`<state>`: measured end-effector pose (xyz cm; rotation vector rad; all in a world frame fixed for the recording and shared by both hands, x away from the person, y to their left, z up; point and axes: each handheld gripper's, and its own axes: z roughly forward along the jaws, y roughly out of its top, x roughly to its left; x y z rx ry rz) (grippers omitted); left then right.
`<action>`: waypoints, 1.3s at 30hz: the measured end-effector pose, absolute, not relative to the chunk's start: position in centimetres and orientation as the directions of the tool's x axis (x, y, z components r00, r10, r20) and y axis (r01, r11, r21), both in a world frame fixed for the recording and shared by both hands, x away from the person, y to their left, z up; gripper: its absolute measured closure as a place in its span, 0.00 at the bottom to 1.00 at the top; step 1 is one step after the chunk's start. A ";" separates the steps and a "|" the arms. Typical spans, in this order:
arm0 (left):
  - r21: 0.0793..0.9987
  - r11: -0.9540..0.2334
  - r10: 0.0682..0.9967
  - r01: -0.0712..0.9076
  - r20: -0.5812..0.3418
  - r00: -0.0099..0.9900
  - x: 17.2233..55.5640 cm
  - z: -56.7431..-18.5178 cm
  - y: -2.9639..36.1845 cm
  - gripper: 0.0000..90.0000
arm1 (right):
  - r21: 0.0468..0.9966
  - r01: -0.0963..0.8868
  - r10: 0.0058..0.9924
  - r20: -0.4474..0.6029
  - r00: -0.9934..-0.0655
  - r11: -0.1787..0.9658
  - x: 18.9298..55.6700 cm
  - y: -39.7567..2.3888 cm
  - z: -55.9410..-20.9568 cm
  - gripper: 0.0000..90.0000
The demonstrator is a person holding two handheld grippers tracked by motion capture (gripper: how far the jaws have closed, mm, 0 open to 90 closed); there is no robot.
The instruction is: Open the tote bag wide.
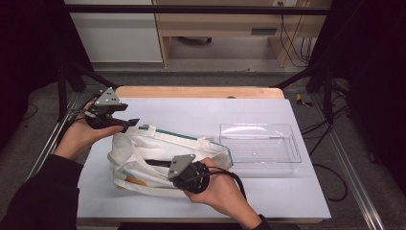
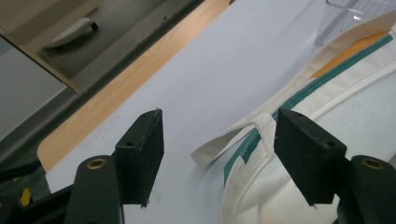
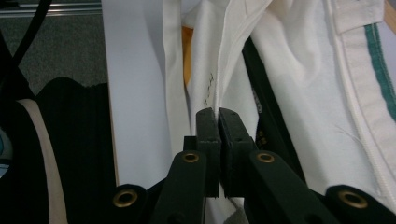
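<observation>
I have the right hand-held gripper (image 3: 218,111) clenched on a fold of the white cloth bag (image 1: 158,153), at the near edge of its mouth, the jaws pressed together with fabric pinched between them. The left hand-held gripper (image 2: 217,140) is released, its jaws wide apart, poised at the bag's far rim where a loose strap end (image 2: 224,140) and the green trim (image 2: 299,95) lie between them but not yet touched. The bag lies slumped on the white desk (image 1: 268,191), left of centre, just beside a clear plastic tray (image 1: 261,143). Something dark sits inside the mouth; I cannot tell what it is. My worry is the left side: if I close there, I may catch only the thin strap rather than the rim, and the mouth will not open evenly. On the right, the pinch looks shallow, so a firm pull could let the fabric slip free. Lifting unevenly could also drag the bag against the tray and shove it.
</observation>
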<state>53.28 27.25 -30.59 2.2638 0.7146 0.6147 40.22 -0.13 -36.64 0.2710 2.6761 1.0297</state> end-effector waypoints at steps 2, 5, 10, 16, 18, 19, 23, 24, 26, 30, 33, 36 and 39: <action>0.702 -0.632 0.627 0.330 0.213 0.749 53.5 -31.0 26.9 0.38 | 0.685 0.068 0.254 -0.174 -0.951 0.725 39.6 -0.3 -37.1 0.97; 0.680 -0.647 0.610 0.346 0.189 0.769 53.9 -31.5 26.5 0.38 | 0.688 0.069 0.252 -0.169 -0.953 0.723 39.4 -0.4 -37.4 0.96; 0.623 -0.697 0.573 0.355 0.187 0.798 54.5 -32.4 25.3 0.40 | 0.702 0.074 0.252 -0.154 -0.955 0.708 39.1 -0.5 -38.0 0.96; 0.574 -0.728 0.548 0.374 0.159 0.821 55.2 -33.2 24.9 0.49 | 0.706 0.074 0.245 -0.144 -0.959 0.705 38.9 -0.7 -38.3 0.96; 0.560 -0.736 0.544 0.380 0.157 0.824 55.2 -33.3 24.8 0.53 | 0.703 0.078 0.245 -0.141 -0.959 0.707 38.8 -0.7 -38.4 0.95; 0.550 -0.745 0.538 0.378 0.160 0.828 55.2 -33.3 24.7 0.53 | 0.703 0.078 0.245 -0.141 -0.959 0.707 38.8 -0.7 -38.4 0.95; 0.528 -0.755 0.531 0.389 0.144 0.835 55.3 -33.4 24.6 0.61 | 0.702 0.080 0.242 -0.135 -0.961 0.708 38.7 -0.6 -38.5 0.95; 0.506 -0.769 0.520 0.390 0.142 0.842 55.4 -33.5 24.5 0.63 | 0.700 0.079 0.239 -0.133 -0.962 0.709 38.6 -0.6 -38.5 0.95; 0.498 -0.775 0.515 0.389 0.141 0.845 55.4 -33.6 24.3 0.66 | 0.701 0.080 0.237 -0.130 -0.963 0.708 38.6 -0.6 -38.6 0.95; 0.483 -0.791 0.500 0.375 0.158 0.851 55.5 -33.8 23.8 0.75 | 0.706 0.080 0.236 -0.126 -0.963 0.704 38.7 -0.6 -38.5 0.96; 0.471 -0.801 0.493 0.371 0.164 0.855 55.4 -33.9 23.6 0.82 | 0.711 0.083 0.238 -0.122 -0.964 0.699 38.7 -0.7 -38.5 0.97; 0.452 -0.815 0.475 0.363 0.162 0.865 55.4 -33.9 23.4 0.87 | 0.712 0.083 0.238 -0.121 -0.964 0.698 38.7 -0.7 -38.4 0.97; 0.440 -0.823 0.465 0.361 0.155 0.872 55.3 -33.9 23.3 0.94 | 0.712 0.083 0.237 -0.120 -0.964 0.697 38.8 -0.8 -38.4 0.97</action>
